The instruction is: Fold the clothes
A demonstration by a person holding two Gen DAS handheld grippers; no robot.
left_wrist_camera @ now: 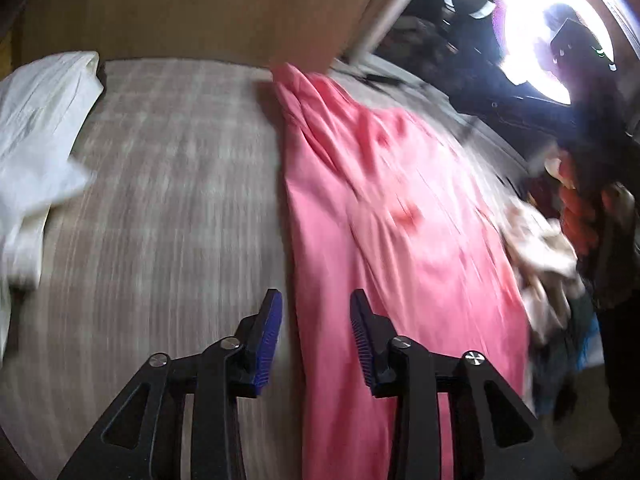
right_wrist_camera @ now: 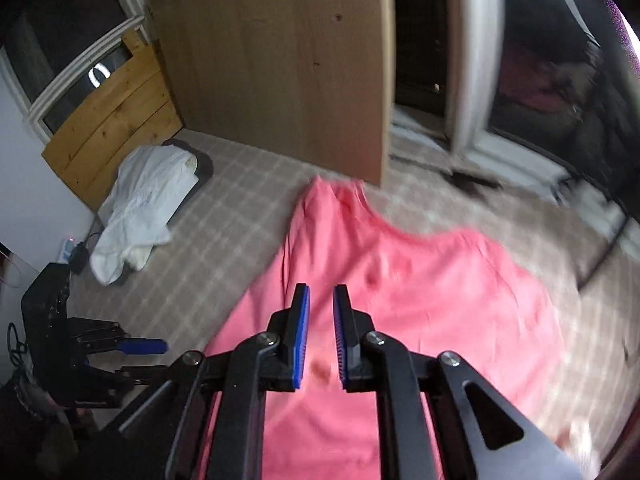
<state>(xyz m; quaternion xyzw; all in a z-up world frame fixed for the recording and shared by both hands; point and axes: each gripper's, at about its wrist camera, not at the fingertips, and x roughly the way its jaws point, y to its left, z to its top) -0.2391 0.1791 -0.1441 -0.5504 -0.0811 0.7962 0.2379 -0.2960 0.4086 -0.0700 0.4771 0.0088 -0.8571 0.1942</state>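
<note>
A pink garment (left_wrist_camera: 384, 208) lies spread on the checked bed cover (left_wrist_camera: 172, 184), partly creased, with one end near a wooden board. It also shows in the right wrist view (right_wrist_camera: 420, 300). My left gripper (left_wrist_camera: 316, 304) is open and empty above the garment's left edge. My right gripper (right_wrist_camera: 321, 296) hangs over the middle of the garment with its jaws a narrow gap apart and nothing between them. The left gripper also shows at the left of the right wrist view (right_wrist_camera: 132, 346).
A white folded garment (left_wrist_camera: 36, 148) lies at the left on the bed; it also shows in the right wrist view (right_wrist_camera: 140, 204). A wooden board (right_wrist_camera: 280, 68) stands at the far edge. A heap of mixed clothes (left_wrist_camera: 560, 248) sits at the right. A ring light (left_wrist_camera: 532, 36) glares.
</note>
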